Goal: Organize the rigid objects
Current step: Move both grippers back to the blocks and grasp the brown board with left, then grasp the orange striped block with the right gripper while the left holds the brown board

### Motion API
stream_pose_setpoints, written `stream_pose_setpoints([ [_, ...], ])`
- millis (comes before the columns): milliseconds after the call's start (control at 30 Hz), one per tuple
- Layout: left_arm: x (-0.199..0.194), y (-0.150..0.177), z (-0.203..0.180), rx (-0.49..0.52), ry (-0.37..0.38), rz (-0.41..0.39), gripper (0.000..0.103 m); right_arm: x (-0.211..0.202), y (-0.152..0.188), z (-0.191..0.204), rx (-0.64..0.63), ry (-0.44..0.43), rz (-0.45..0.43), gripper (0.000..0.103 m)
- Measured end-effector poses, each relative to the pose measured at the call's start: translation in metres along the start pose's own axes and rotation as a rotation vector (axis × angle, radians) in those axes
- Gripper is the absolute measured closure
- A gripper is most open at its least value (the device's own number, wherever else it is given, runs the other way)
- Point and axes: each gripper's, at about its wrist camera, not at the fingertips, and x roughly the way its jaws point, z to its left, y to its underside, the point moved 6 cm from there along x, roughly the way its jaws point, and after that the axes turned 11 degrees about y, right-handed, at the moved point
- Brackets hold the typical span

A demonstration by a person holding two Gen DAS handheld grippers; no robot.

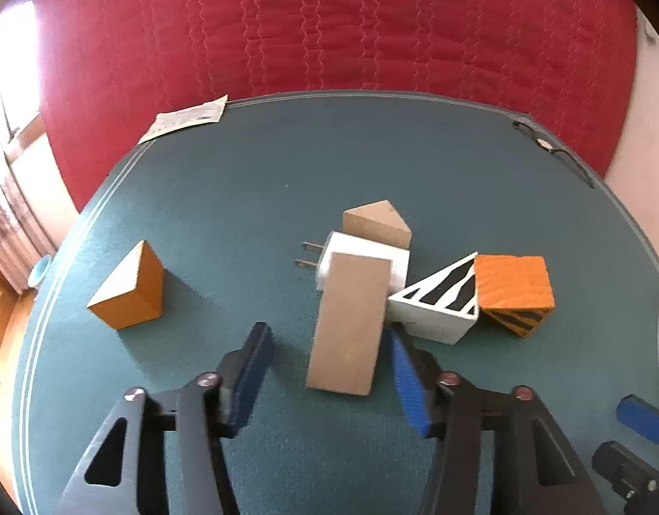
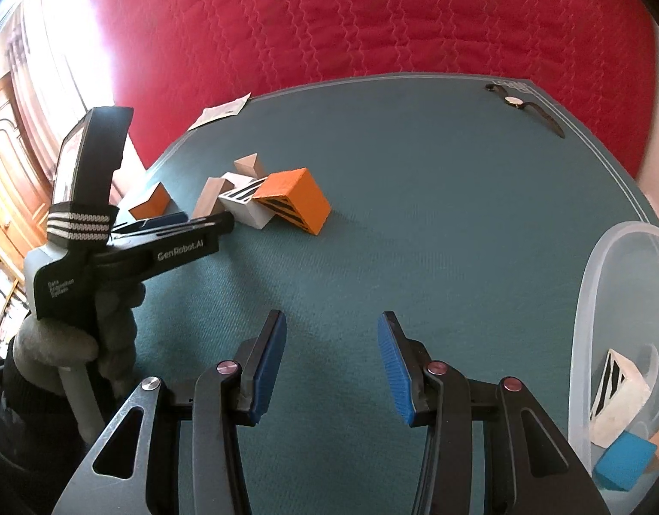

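A tan rectangular block point(image 1: 350, 322) leans on a white charger plug point(image 1: 363, 257), between the fingers of my left gripper point(image 1: 327, 334). The jaws are open: the left pad point(image 1: 254, 356) stands clear of the block and the right pad point(image 1: 404, 373) is at its edge. Around it lie a tan wedge point(image 1: 376, 223), a white black-striped wedge point(image 1: 441, 300), an orange striped cube point(image 1: 514, 292) and, apart to the left, an orange prism point(image 1: 132, 292). My right gripper point(image 2: 331, 319) hovers open over bare teal mat, nothing between its pads.
A clear plastic bin point(image 2: 608, 257) at the right edge holds a striped wedge point(image 2: 617, 390), a blue block point(image 2: 625, 463) and a tan piece. A wristwatch point(image 2: 522, 105) and a paper slip point(image 2: 220, 113) lie at the mat's far edge. A red quilt point(image 2: 329, 21) lies behind.
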Motion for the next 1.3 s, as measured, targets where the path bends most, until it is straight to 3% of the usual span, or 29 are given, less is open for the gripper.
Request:
stream_pose_setpoints([
  [67,0.000,-0.001,0.000,-0.004,0.011,-0.007,0.058,0.001,-0.001,0.000,0.000,0.000,0.002,0.057],
  [167,-0.002,-0.001,0.000,-0.020,0.039,-0.018,0.074,0.002,-0.003,0.004,-0.006,-0.001,0.000,0.057],
  [567,-0.021,0.005,0.006,-0.086,0.078,-0.069,0.074,0.028,-0.033,0.019,-0.045,0.034,-0.025,0.057],
  [767,-0.017,0.007,0.010,-0.104,0.080,-0.056,0.074,0.049,-0.048,0.031,-0.109,0.079,-0.030,0.057],
  [1300,-0.018,0.009,0.011,-0.116,0.077,-0.056,0.074,0.086,-0.076,0.048,-0.202,0.066,-0.024,0.057],
])
